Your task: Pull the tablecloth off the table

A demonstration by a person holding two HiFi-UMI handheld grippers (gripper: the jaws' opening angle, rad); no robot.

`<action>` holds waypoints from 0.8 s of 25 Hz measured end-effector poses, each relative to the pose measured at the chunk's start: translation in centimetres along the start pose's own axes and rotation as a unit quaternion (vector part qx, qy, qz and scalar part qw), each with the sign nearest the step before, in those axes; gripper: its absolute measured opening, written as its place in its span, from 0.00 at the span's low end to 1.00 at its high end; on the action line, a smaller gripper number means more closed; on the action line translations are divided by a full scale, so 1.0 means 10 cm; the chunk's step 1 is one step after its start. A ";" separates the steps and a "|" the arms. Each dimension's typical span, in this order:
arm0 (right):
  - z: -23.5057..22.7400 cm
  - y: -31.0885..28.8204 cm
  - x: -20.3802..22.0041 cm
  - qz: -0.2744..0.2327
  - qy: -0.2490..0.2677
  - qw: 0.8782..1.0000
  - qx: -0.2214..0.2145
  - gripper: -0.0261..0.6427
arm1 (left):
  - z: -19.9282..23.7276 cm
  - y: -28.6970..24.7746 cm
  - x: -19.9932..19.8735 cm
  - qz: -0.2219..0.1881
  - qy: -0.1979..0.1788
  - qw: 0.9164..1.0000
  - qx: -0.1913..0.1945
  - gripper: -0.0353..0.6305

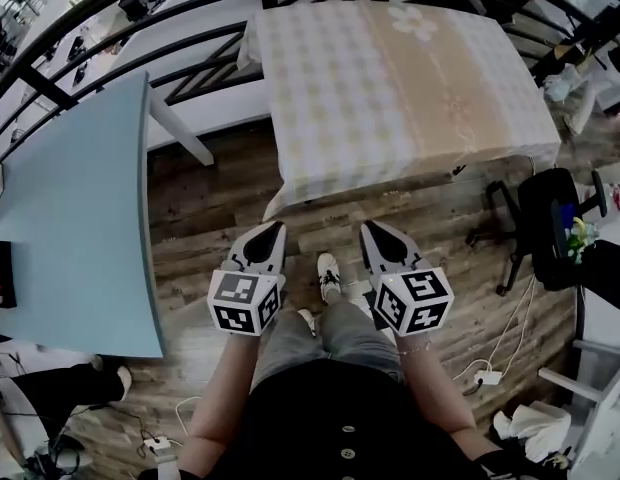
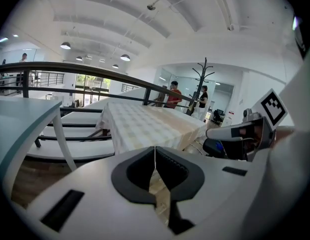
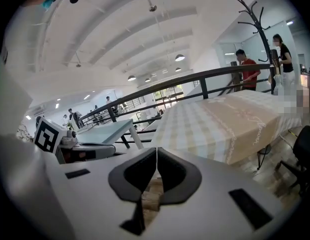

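Observation:
A checked beige and white tablecloth (image 1: 400, 88) covers the table ahead of me, its edges hanging over the near side; it also shows in the left gripper view (image 2: 145, 126) and the right gripper view (image 3: 225, 124). My left gripper (image 1: 277, 228) is held at waist height, short of the cloth's near edge, its jaws shut with nothing between them. My right gripper (image 1: 368, 228) hangs beside it at the same height, also shut and empty. Both point toward the table.
A light blue table (image 1: 70, 218) stands at my left. A black railing (image 1: 190, 8) curves behind both tables. A black office chair (image 1: 545, 218) sits at the right, with cables and a power strip (image 1: 485, 376) on the wood floor. Two people (image 2: 185, 96) stand far off.

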State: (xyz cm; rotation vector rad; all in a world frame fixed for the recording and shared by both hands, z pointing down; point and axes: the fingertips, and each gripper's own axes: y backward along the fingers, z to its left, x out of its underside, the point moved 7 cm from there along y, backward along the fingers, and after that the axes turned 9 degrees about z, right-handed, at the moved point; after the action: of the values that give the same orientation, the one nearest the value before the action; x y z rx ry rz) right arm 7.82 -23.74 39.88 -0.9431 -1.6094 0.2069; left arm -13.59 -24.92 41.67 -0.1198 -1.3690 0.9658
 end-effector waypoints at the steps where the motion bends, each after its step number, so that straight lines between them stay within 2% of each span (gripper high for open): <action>1: -0.06 -0.06 -0.02 0.006 -0.004 1.000 -0.004 0.08 | 0.03 -0.07 0.00 0.006 0.009 1.000 -0.003 0.08; 3: -0.16 -0.17 -0.06 0.014 -0.011 1.000 -0.011 0.08 | 0.08 -0.17 0.01 0.016 0.023 1.000 -0.008 0.08; 9: -0.41 -0.49 -0.14 0.024 -0.053 0.998 -0.027 0.09 | 0.19 -0.41 0.03 0.050 0.024 0.998 -0.021 0.08; 18: -0.69 -0.93 -0.09 0.036 -0.132 0.989 -0.048 0.28 | 0.43 -0.80 0.09 0.081 0.019 0.996 -0.037 0.08; 19: -0.72 -0.97 -0.09 0.036 -0.145 0.987 -0.050 0.31 | 0.45 -0.84 0.09 0.084 0.016 0.996 -0.039 0.10; 20: -0.75 -1.00 -0.08 0.037 -0.159 0.985 -0.049 0.34 | 0.47 -0.87 0.10 0.087 0.014 0.995 -0.039 0.16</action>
State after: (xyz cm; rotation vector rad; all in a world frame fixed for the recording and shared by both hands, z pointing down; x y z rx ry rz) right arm 9.90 -33.50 47.49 -1.0888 -1.8912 0.3461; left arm -13.31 -31.88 48.84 -0.3146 -1.3863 1.0515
